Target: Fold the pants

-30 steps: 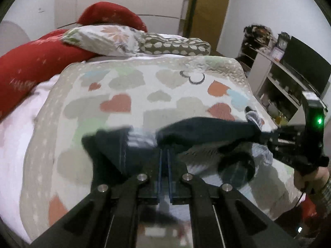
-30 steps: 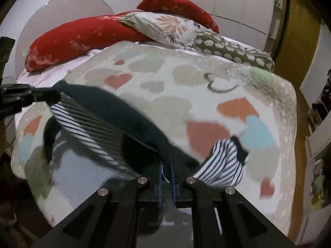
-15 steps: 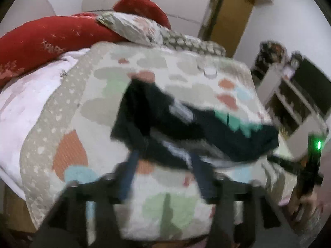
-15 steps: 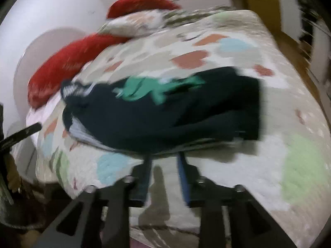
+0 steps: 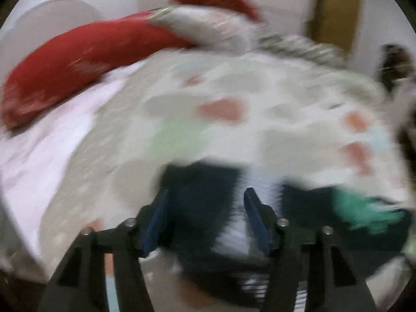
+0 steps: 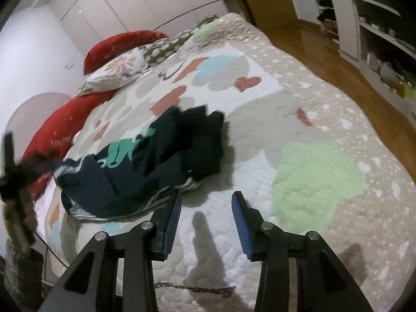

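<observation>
Pants (image 6: pixel 145 171): dark blue, with a green picture and some striped cloth showing at the edges. They lie in a loose, bunched heap on the bed, near its front edge. They are not flat.
Bed (image 6: pixel 312 135): it has a pale quilt with hearts in red, orange, blue and green.
Right gripper (image 6: pixel 206 204): its jaws stand apart and have just been opening. Nothing is between them but bare quilt. The pants lie just to the left of its left finger (image 6: pixel 173 215), and the striped edge is close beside that finger. I cannot tell if it touches.
Left gripper (image 5: pixel 205 208): its picture is very blurry. Its jaws stand apart too. They opened a moment ago and have just closed in a little. Dark cloth of the pants lies between and under the blue fingers (image 5: pixel 253 215), but the fingers do not press on it. In the right view this gripper shows at the far left, by the end of the pants.
Person: a hand (image 6: pixel 18 208) holds the left gripper's handle at the left edge of the right view.
Pillows: a long red pillow (image 6: pixel 54 140) and a flowered pillow (image 6: pixel 117 72) lie at the head of the bed.
Floor (image 6: pixel 338 59): shiny brown wood, to the right of the bed.
Shelf (image 6: pixel 364 20): white, full of small things, well apart from the pants.
</observation>
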The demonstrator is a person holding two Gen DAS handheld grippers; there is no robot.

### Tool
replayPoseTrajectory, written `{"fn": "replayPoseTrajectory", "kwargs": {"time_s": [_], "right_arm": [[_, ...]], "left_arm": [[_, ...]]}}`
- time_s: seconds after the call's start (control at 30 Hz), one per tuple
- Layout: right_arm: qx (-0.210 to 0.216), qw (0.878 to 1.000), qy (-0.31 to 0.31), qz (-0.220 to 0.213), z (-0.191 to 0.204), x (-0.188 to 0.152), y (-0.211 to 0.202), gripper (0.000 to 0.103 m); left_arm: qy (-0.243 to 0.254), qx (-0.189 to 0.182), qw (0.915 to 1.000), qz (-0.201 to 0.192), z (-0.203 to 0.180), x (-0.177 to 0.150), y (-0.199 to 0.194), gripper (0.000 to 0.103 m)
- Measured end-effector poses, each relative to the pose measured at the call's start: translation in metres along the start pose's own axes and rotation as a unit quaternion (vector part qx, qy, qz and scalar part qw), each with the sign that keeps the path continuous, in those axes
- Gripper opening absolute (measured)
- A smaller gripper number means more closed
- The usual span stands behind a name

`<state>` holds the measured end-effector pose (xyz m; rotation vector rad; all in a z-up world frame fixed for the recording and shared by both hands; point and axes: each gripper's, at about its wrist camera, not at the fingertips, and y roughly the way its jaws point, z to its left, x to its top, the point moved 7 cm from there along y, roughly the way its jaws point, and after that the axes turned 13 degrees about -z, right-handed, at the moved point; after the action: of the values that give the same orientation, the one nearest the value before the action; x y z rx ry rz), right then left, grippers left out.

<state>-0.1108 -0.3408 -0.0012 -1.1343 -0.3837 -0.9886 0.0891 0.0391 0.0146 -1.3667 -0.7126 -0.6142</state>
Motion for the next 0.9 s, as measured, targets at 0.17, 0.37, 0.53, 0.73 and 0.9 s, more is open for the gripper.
{"fn": "replayPoseTrajectory", "kwargs": {"time_s": [0.17, 0.37, 0.53, 0.73, 0.9], "right_arm": [[0.0, 1.0, 0.012, -0.021, -0.009, 0.017, -0.005, 0.064], [0.028, 0.999, 0.04, -0.016, 0.004, 0.035, 0.024, 0.068], [0.023, 0.999, 0.031, -0.028, 0.018, 0.04, 0.032, 0.027], [0.035, 0.996, -0.073, -0.036, 0.066, 0.071, 0.036, 0.011], [0.022, 0.998, -0.033, -0.039, 0.047, 0.086, 0.052, 0.011]], "left_arm": [[-0.002, 0.002, 0.9999, 0.011, 0.021, -0.049, 0.0, 0.057], [-0.008, 0.001, 1.0, 0.0, 0.024, -0.057, -0.002, 0.063], [-0.049, -0.016, 0.9987, 0.007, 0.033, -0.058, 0.002, 0.07], [-0.047, -0.003, 0.9988, -0.012, 0.031, -0.063, -0.002, 0.071], [-0.044, 0.006, 0.9988, -0.022, 0.031, -0.065, -0.004, 0.071]]}}
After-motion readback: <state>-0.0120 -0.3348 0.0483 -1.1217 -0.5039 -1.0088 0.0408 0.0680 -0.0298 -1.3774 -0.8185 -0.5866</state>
